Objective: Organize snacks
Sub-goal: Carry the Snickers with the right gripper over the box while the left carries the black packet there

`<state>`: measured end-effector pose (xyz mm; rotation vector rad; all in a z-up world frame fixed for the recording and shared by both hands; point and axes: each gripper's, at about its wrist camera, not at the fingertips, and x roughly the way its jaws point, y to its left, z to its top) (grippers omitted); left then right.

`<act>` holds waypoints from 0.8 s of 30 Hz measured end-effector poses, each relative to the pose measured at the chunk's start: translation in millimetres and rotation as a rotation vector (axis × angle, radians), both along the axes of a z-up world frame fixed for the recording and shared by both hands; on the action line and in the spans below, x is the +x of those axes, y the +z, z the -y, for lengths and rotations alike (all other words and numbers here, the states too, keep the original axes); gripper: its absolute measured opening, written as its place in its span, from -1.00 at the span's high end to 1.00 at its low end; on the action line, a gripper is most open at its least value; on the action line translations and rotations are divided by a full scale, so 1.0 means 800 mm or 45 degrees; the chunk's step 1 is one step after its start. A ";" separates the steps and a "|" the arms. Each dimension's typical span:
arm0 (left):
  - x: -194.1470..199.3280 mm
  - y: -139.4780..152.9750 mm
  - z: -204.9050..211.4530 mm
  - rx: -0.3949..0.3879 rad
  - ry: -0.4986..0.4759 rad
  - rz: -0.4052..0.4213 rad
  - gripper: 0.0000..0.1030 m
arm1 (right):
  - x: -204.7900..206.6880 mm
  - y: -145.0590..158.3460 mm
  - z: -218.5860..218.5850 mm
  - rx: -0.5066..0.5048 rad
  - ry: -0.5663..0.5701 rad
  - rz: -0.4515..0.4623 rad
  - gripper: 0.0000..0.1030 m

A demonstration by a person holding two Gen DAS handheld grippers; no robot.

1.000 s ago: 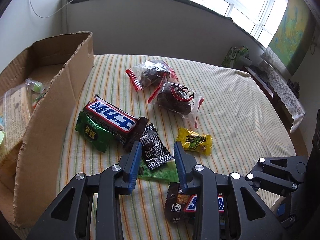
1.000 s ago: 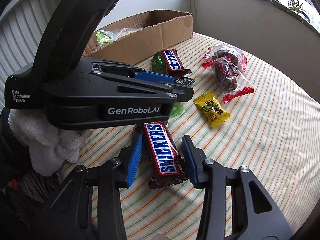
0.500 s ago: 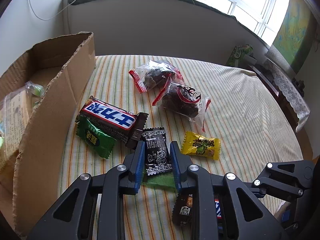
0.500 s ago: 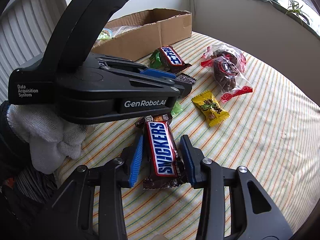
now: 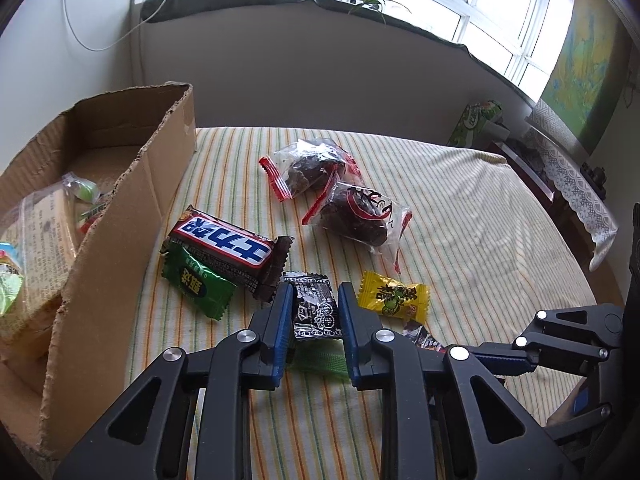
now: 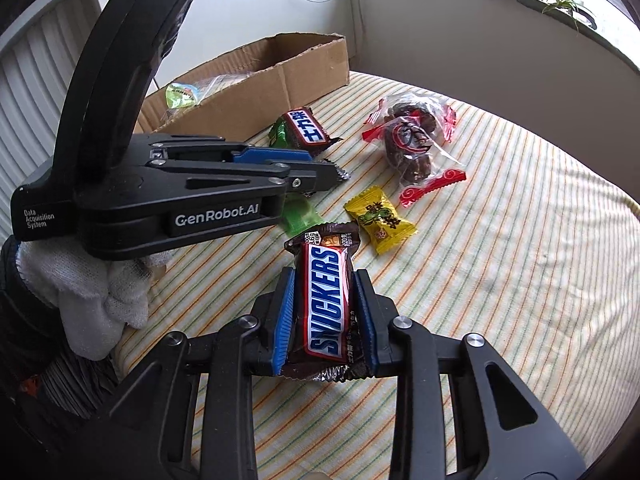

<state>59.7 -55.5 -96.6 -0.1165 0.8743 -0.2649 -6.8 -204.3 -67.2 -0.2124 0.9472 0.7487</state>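
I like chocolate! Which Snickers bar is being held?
The brown English-lettered Snickers bar, clamped in the right hand-held gripper; the Chinese-lettered Snickers bar lies by the cardboard box.

Both wrist views look low and close across the striped table (image 5: pixel 460 208), sharing the scattered snacks.

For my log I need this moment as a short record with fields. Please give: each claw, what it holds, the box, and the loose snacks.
left claw: shut on black-and-white packet
right claw: shut on Snickers bar
cardboard box: open, already holds snacks
loose on striped cloth: yellow candy, green packet, two clear bags
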 end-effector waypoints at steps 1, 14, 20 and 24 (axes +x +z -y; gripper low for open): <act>0.001 -0.001 0.001 -0.002 -0.006 -0.007 0.59 | 0.001 0.001 0.003 0.008 -0.011 0.000 0.42; 0.004 -0.012 0.011 0.072 -0.031 -0.027 0.59 | 0.004 0.016 0.017 0.047 -0.074 0.024 0.42; -0.005 0.005 0.002 0.012 0.000 0.026 0.59 | 0.010 0.029 0.025 0.089 -0.124 0.039 0.42; -0.021 0.032 0.002 -0.006 -0.007 0.112 0.59 | 0.012 0.043 0.026 0.110 -0.140 0.058 0.42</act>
